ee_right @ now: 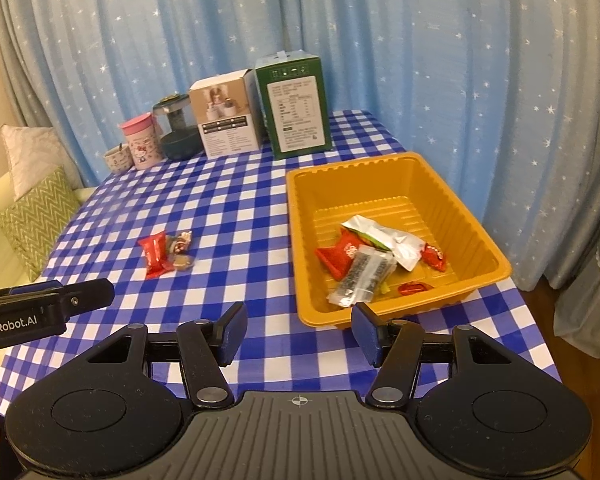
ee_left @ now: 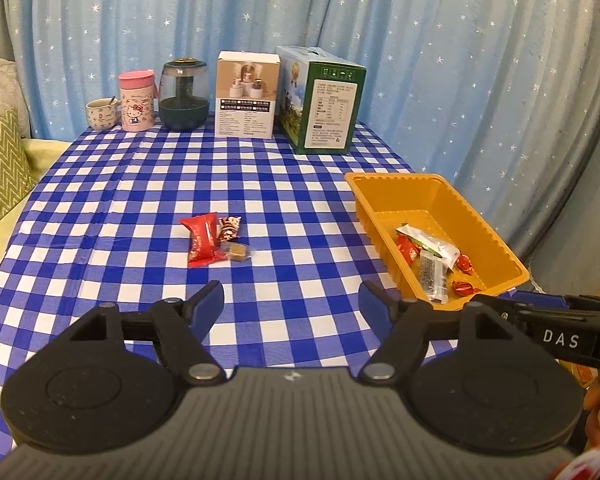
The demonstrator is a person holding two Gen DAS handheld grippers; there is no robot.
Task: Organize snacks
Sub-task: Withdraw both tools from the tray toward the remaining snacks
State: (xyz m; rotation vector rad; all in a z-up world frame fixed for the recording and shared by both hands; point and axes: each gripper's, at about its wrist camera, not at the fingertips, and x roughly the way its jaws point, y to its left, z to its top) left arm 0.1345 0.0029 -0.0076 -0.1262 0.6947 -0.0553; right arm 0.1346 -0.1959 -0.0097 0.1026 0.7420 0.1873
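Three loose snacks lie together mid-table: a red packet (ee_left: 202,245) (ee_right: 155,253), a brown-and-white wrapped candy (ee_left: 229,229) (ee_right: 179,242) and a small tan caramel cube (ee_left: 238,251) (ee_right: 183,263). An orange plastic tray (ee_left: 384,204) (ee_right: 300,240) at the right holds several snacks, among them a silver packet (ee_right: 384,236) and red candies. My left gripper (ee_left: 291,303) is open and empty, hovering in front of the loose snacks. My right gripper (ee_right: 298,330) is open and empty, just before the tray's near rim.
At the table's back stand a small patterned cup (ee_left: 101,113), a pink Hello Kitty mug (ee_left: 137,101), a dark green glass jar (ee_left: 184,96), a white box (ee_left: 246,94) and a green box (ee_left: 320,104). Blue star curtains hang behind. Cushions (ee_left: 0,160) lie left.
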